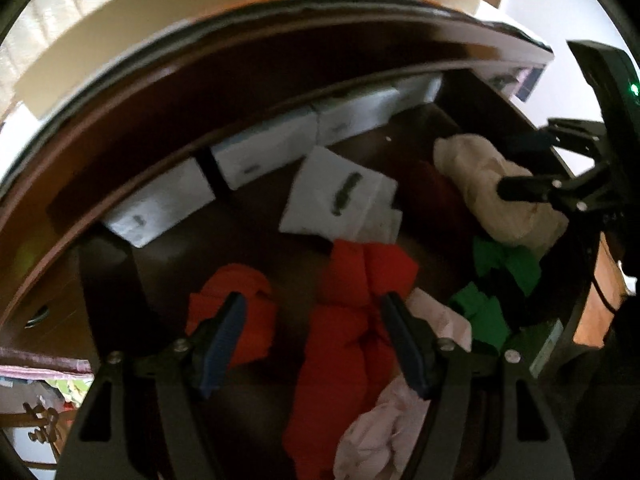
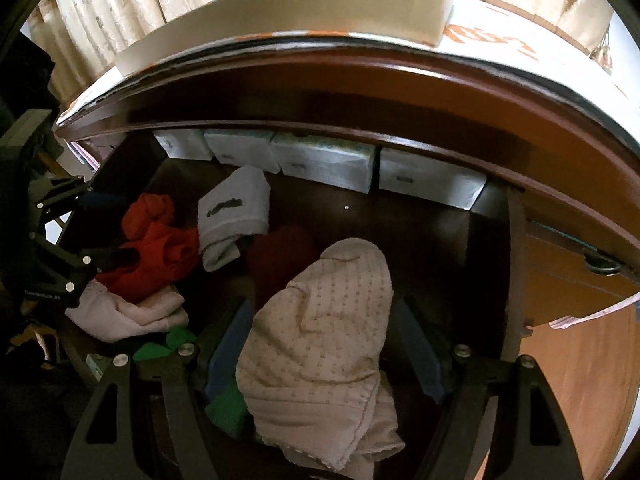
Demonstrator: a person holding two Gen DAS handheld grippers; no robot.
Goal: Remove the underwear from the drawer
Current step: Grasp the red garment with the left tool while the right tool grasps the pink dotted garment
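The wooden drawer (image 1: 248,236) stands open with several loose garments inside. My left gripper (image 1: 313,298) hangs open just above a red-orange piece of underwear (image 1: 348,280), one finger on either side of its folds. My right gripper (image 2: 324,304) is open too, and a beige dotted undergarment (image 2: 320,340) lies between its fingers; I cannot tell whether the pads touch it. From the right wrist, the left gripper (image 2: 112,228) shows at the left edge over the red piece (image 2: 160,248). From the left wrist, the right gripper (image 1: 520,164) reaches over the beige piece (image 1: 480,172).
A white folded garment with a dark mark (image 1: 340,196), a dark red one (image 2: 280,252), green pieces (image 1: 504,264) and a pale pink one (image 1: 384,432) also lie inside. White boxes (image 2: 324,160) line the drawer's back. The dresser top overhangs, carrying a flat beige box (image 2: 280,12).
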